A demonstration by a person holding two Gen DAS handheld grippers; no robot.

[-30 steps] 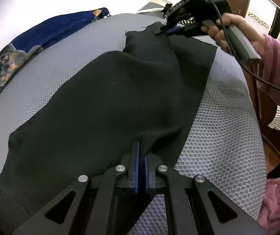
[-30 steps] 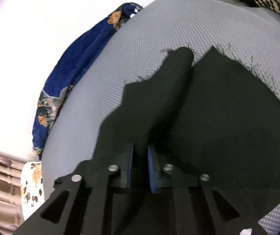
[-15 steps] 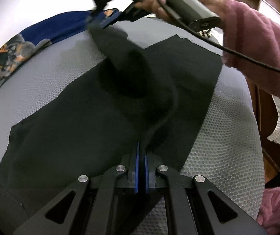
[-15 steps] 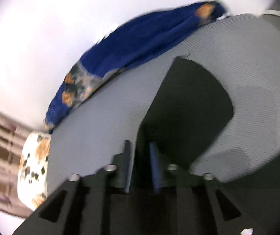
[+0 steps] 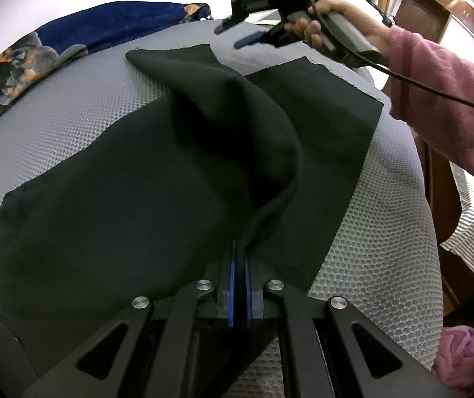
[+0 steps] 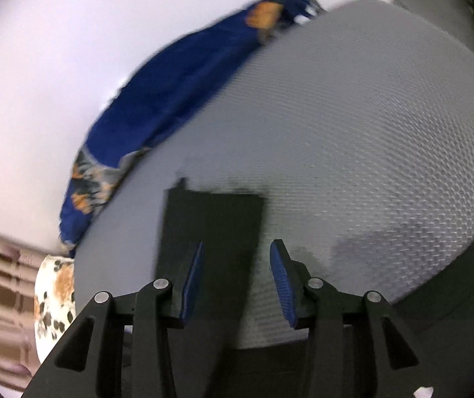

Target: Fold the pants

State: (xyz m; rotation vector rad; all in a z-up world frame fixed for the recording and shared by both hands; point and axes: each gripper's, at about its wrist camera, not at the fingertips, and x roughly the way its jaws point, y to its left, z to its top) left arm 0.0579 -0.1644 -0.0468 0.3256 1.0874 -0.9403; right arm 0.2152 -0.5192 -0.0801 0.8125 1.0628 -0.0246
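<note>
Black pants (image 5: 137, 199) pinched in closed left gripper (image 5: 239, 255), waistband cut off, right gripper (image 6: 235, 258) parted, empty, blurred.

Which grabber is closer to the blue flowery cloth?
Right. The right gripper hangs open near the blue cloth at the far edge; the left gripper pinches the black pants at the near side.

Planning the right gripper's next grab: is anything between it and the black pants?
Nothing visible. The right gripper, open, hangs above the pants' hem on the grey mat; the blue cloth lies off along the mat's far edge.
</note>
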